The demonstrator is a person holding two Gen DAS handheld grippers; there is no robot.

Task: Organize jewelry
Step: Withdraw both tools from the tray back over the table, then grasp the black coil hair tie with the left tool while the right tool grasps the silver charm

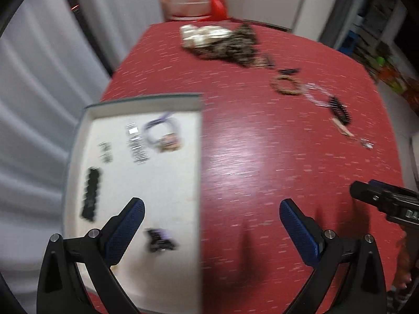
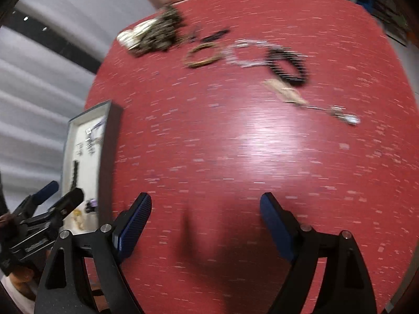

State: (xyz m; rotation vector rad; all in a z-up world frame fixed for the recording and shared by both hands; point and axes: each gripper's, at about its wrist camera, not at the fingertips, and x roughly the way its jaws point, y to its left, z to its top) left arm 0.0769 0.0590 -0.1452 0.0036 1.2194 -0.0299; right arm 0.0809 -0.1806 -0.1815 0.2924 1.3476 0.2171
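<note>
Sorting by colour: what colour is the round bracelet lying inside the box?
Pale purple bracelet, clearest in the left wrist view.

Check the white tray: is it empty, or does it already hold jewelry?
Not empty. The tray holds a purple bracelet, a black strand and a small dark piece.
</note>
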